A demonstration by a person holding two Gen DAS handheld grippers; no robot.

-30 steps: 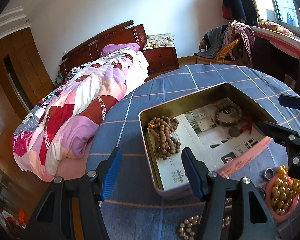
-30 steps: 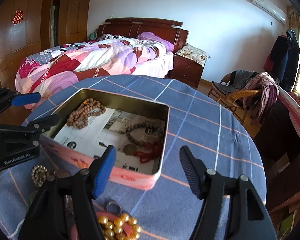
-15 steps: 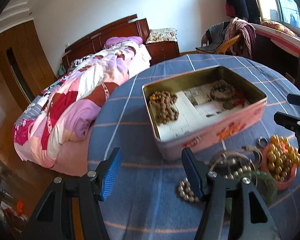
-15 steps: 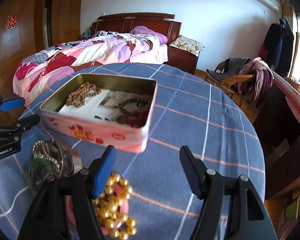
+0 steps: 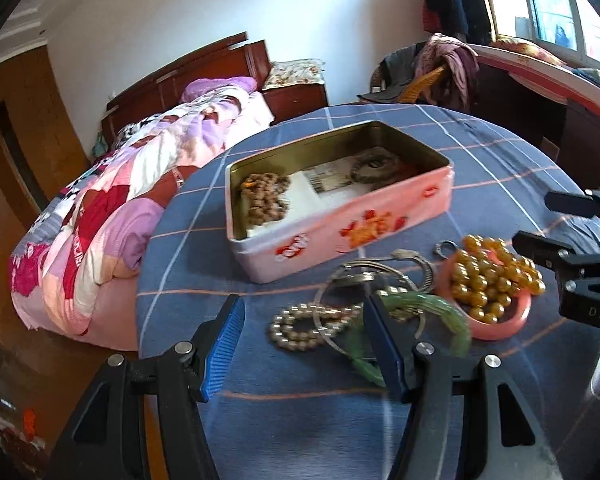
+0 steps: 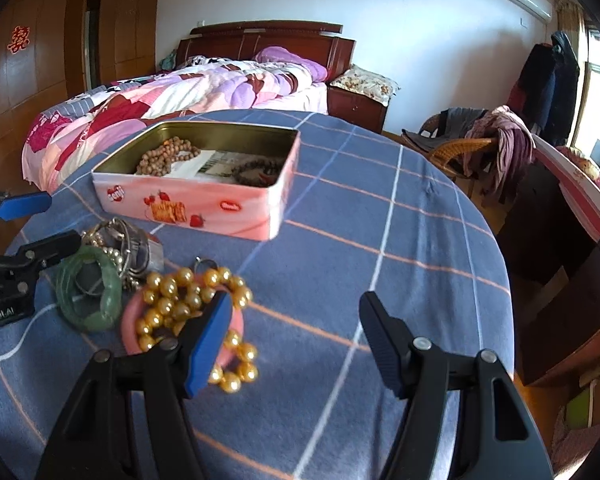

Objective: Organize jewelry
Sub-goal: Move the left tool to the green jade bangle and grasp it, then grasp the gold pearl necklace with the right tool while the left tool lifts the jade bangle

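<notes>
Both the left claw (image 5: 302, 342) and right claw (image 6: 296, 340) hover wide and empty over the loose green bangle (image 6: 88, 294) and gold bead strand (image 6: 188, 300) heaped beside the open pink tin (image 6: 204, 204) on the blue-checked counter (image 6: 380, 240), apparently poised to pick pieces for boxing.

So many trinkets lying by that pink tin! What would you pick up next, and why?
Probably lower the right gripper onto the gold bead string and close. Both grippers are open and empty, those beads lie right by its blue finger, and the tin already holds brown beads.
</notes>
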